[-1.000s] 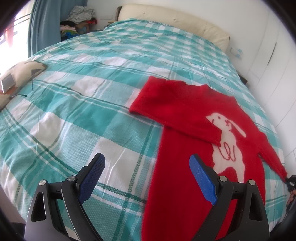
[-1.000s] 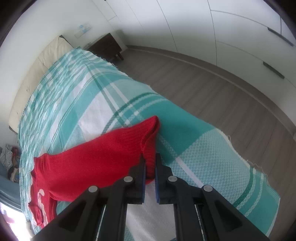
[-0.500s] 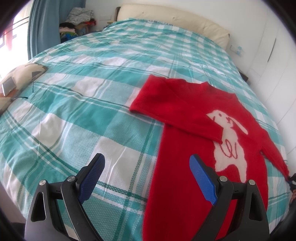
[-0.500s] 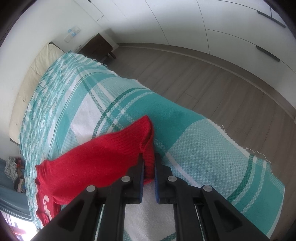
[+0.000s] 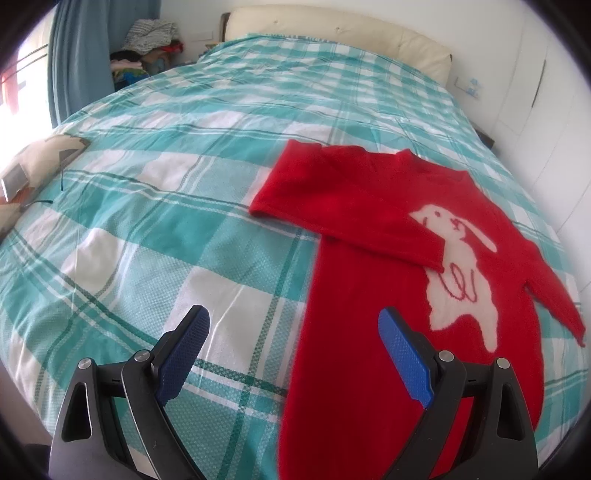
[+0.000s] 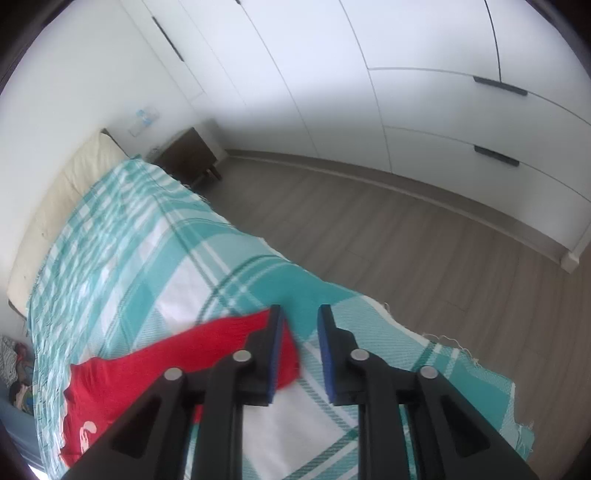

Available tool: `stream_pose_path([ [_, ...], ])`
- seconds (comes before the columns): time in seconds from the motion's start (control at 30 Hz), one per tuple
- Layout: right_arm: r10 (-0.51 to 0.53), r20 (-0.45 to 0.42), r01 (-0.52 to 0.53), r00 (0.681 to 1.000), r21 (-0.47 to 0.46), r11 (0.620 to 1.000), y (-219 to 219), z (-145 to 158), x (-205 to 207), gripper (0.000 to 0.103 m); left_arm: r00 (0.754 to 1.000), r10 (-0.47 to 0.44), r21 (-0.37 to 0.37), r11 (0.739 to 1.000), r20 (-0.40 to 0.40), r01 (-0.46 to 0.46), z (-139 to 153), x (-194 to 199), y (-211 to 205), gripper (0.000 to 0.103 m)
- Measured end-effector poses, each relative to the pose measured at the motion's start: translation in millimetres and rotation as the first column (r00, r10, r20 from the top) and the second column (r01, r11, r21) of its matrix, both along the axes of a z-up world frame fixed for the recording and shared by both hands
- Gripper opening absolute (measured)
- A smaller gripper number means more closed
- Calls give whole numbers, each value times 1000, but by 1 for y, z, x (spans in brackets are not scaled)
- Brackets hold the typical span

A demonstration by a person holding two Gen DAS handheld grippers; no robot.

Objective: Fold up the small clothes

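Note:
A red sweater (image 5: 369, 295) with a white rabbit motif (image 5: 458, 273) lies flat on the teal plaid bed (image 5: 184, 147). Its left sleeve is folded across the chest, and the right sleeve (image 5: 554, 295) stretches toward the bed's edge. My left gripper (image 5: 291, 317) hovers open over the sweater's lower left side, holding nothing. In the right wrist view that right sleeve (image 6: 207, 354) lies on the bed. My right gripper (image 6: 301, 310) is opening above its cuff, which sits by the left finger (image 6: 275, 332); the pads do not press on it.
A cream headboard (image 5: 332, 29) lies at the far end, with a patterned cushion (image 5: 44, 162) at the left edge and a clothes pile (image 5: 147, 40) behind. Past the bed's right edge are wood floor (image 6: 406, 240), a dark nightstand (image 6: 188, 155) and white wardrobes (image 6: 406, 74).
The right gripper, shut on the sleeve cuff before, has parted its jaws, risen and tipped upward; the sleeve now rests on the bed. The left gripper has stayed put.

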State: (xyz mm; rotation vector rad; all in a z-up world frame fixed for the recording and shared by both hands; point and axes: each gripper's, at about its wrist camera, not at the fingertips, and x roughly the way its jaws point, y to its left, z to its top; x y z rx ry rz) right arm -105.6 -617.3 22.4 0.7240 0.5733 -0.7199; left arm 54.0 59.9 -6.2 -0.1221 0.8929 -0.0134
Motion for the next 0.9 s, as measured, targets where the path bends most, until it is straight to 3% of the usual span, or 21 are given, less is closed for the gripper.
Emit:
stream_pose_path([
  [0.03, 24, 20, -23, 1000, -32, 999, 11, 7, 3, 55, 1000, -7, 4, 1000, 3, 7, 0, 0, -2, 94],
  [0.07, 51, 33, -49, 998, -67, 997, 23, 14, 7, 62, 1000, -12, 12, 1000, 8, 12, 1, -1, -3, 94],
  [0.23, 269, 49, -251, 962, -234, 939, 89, 35, 30, 70, 999, -25, 73, 997, 39, 22, 6, -6, -10, 96],
  [0.43, 477, -31, -444, 878, -423, 790, 154, 46, 52, 77, 999, -23, 88, 996, 41, 19, 6, -7, -12, 97],
  [0.57, 534, -86, -511, 841, -452, 731, 173, 39, 64, 79, 999, -15, 89, 996, 33, 12, 5, -6, -10, 97],
  [0.7, 549, -91, -526, 831, -448, 723, 176, 35, 66, 79, 1000, -16, 96, 995, 26, 14, 3, -5, -11, 97],
  [0.9, 534, -52, -505, 844, -411, 759, 165, 34, 64, 79, 999, -27, 116, 993, 18, 24, 1, -4, -17, 97],
])
